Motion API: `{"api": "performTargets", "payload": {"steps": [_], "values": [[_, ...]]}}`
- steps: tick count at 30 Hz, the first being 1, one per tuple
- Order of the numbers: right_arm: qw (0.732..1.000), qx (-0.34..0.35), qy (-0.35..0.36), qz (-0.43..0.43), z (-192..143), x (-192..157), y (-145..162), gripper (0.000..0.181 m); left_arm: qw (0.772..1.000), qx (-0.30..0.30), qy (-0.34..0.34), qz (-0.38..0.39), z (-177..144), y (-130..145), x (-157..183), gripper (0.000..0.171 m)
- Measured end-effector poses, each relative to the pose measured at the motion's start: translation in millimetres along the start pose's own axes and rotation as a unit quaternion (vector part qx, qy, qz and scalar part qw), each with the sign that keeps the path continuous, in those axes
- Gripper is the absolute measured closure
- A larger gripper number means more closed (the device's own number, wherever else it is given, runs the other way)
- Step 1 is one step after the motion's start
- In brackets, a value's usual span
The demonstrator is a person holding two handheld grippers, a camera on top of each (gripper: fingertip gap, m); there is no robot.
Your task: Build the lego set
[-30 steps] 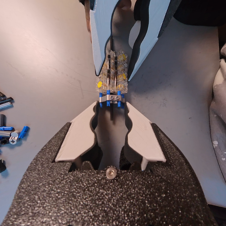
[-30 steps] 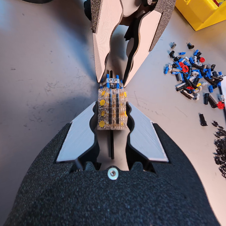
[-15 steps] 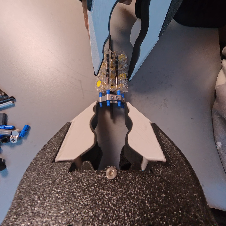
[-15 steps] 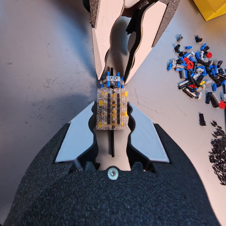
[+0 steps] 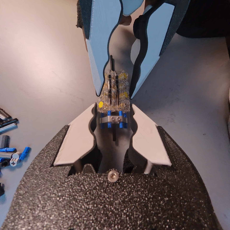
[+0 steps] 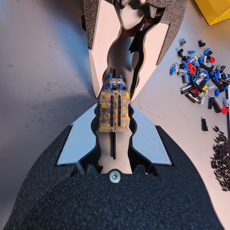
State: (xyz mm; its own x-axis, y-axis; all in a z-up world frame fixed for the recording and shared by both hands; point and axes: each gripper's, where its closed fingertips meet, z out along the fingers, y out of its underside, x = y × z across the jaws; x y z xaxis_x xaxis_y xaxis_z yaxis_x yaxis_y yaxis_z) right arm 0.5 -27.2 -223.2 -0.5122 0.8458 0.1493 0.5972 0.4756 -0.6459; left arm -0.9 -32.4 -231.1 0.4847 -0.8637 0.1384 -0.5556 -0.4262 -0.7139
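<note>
Both grippers are closing in: the left gripper (image 5: pixel 113 108), jaws apart, is now straddling the grey connector (image 5: pixel 113 119), while the right gripper (image 6: pixel 114 109) is clamping the clear block stack (image 6: pixel 114 110) above mid-table. Keeping both aligned along the black axle (image 6: pixel 113 146) looks wise.

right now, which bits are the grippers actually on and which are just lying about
At the grippers: clear brick block with yellow discs, shut in right gripper; its grey crosspiece on blue pins, inside open left gripper.
Lying about: pile of blue, black, grey, red pins; yellow bin.
</note>
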Motion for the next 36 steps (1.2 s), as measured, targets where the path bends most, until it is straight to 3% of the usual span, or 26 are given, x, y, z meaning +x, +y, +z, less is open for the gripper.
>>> {"api": "performTargets", "payload": {"steps": [5, 10, 12, 14, 21, 27, 32, 36], "values": [[1.000, -0.012, -0.004, 0.008, -1.4, 0.1, 0.2, 0.136, 1.000, -0.001, -0.005, 0.002, 0.1, -0.2, 0.3, 0.121], [0.996, -0.080, -0.026, 0.017, 1.4, -1.0, 11.2, 0.102, 1.000, -0.002, -0.004, 0.006, -0.1, 0.6, 1.2, 0.121], [0.995, -0.095, -0.040, 0.017, 5.4, -3.3, 14.4, 0.107, 1.000, -0.001, -0.003, 0.007, -0.5, 1.0, 1.4, 0.121], [0.994, -0.097, -0.047, 0.019, 6.2, -2.1, 13.3, 0.128, 1.000, -0.001, -0.003, 0.006, -0.8, 1.5, 1.3, 0.121], [0.993, -0.105, -0.048, 0.022, 7.6, -0.9, 12.2, 0.130, 1.000, 0.009, -0.003, 0.000, -5.5, -0.2, 0.2, 0.120], [0.996, -0.085, -0.032, 0.025, 7.3, 0.1, 11.3, 0.131, 0.998, 0.044, -0.004, -0.035, -39.6, 2.7, -5.9, 0.119], [0.997, -0.066, -0.024, 0.028, 7.3, 0.4, 10.6, 0.131, 0.999, 0.021, -0.005, -0.027, -26.6, 20.9, -0.3, 0.132], [0.998, -0.057, -0.020, 0.024, 7.1, 0.0, 10.1, 0.131, 1.000, 0.012, -0.007, -0.014, -20.8, 21.1, 0.1, 0.131]]}}
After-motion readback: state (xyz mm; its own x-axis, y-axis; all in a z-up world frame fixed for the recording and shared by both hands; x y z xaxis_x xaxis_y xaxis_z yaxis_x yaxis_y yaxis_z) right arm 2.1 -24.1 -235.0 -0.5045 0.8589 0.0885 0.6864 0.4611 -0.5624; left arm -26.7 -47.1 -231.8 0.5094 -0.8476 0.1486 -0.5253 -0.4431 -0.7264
